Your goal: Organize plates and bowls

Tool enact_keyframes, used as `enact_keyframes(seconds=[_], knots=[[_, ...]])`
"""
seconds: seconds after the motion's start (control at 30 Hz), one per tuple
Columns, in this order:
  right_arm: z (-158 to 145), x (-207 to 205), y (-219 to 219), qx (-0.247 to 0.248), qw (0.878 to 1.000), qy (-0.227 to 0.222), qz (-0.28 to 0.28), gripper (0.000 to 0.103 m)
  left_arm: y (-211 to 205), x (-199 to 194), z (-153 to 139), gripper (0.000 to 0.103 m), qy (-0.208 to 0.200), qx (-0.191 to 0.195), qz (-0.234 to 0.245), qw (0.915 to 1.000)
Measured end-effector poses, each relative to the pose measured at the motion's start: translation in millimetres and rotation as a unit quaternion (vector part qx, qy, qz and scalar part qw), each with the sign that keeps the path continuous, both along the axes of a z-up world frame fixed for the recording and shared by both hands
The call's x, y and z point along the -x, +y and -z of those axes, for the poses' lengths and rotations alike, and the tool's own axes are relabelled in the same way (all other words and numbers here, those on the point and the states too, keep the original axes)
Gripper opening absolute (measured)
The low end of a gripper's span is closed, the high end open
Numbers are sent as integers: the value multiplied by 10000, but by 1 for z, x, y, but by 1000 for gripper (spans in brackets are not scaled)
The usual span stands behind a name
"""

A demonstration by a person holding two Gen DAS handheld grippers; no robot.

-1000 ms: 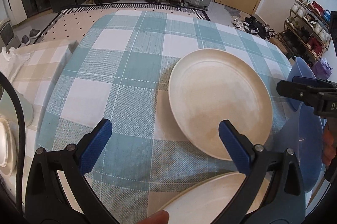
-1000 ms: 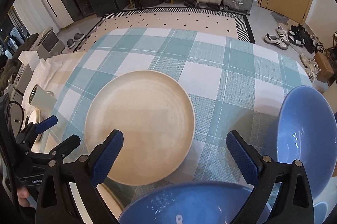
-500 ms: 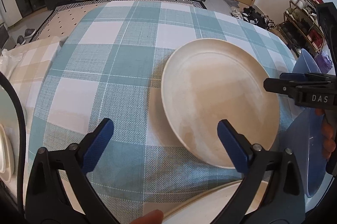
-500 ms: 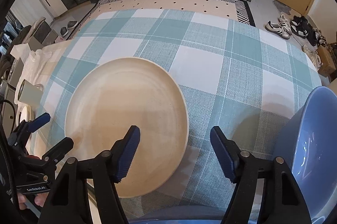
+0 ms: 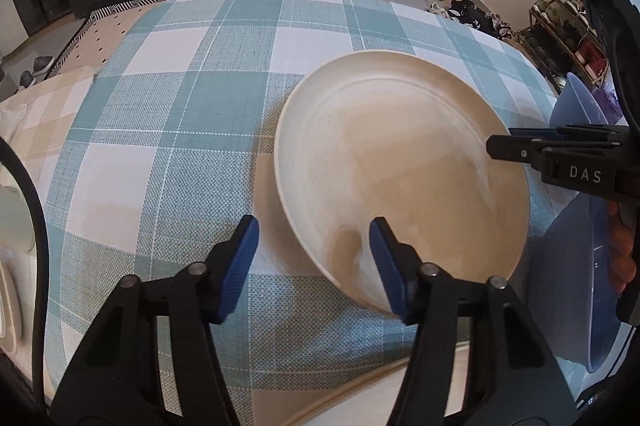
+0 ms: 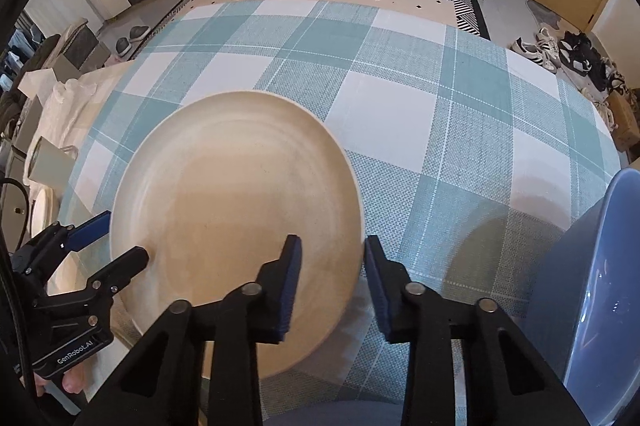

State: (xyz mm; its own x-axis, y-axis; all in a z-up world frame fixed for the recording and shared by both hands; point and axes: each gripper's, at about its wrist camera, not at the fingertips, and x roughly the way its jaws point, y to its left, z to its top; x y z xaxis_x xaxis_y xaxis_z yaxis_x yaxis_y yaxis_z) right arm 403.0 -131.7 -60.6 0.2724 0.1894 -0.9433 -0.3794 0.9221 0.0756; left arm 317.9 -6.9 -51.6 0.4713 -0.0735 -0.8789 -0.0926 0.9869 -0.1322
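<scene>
Blue-padded, our left gripper [image 5: 314,258] straddled the near-left edge of the round cream ceramic plate [image 5: 400,166]: one of its fingers [image 5: 386,266] lay over the plate's inside, the other outside on the cloth, both apart from the rim and closing. Our right gripper [image 6: 332,278] bracketed the opposite, near-right edge in the same way, one finger over the plate's face and one just outside the rim, closing with a narrow gap; we could not tell whether the pads touched the rim yet.

The plate lay flat on the bench, on the teal-and-white checked tablecloth [image 5: 168,130], directly ahead of both grippers and between them, so each hand sat about equally near its own side. We judged the coming lift to turn on both pairs of fingers seating across the rim.

A blue plastic bowl [image 6: 592,266] stood to the right, cut off by the frame edge. Another pale rim at the bottom of the left view was mostly hidden behind the fingers.
</scene>
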Motion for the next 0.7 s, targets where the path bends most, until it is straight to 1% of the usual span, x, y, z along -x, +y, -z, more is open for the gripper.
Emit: enact_keyframes(seconds=[0.03,0.07,0.1,0.13,0.27,0.47,0.7], knots=[[0,0,0,37,10000,-28,8,23,-1,0,1,44,21,2,17,10000],[0,0,-1,43,10000,-37,20,22,-2,0,2,36,49,7,45,10000],[0,-1,-3,25,10000,-31,40,21,-2,0,3,32,65,9,76,9999],[-1,-1,-3,13,10000,-32,42,18,-4,-1,4,26,72,-1,110,9999],[-1,2,-3,78,9999,-117,9,17,-10,1,3,24,19,-229,162,9996],[-4,3,-4,104,9996,-245,10,17,-11,3,-3,24,-116,-248,180,9995],[-15,12,-1,111,9990,-417,-71,17,-6,11,-17,24,-289,-242,89,9992]])
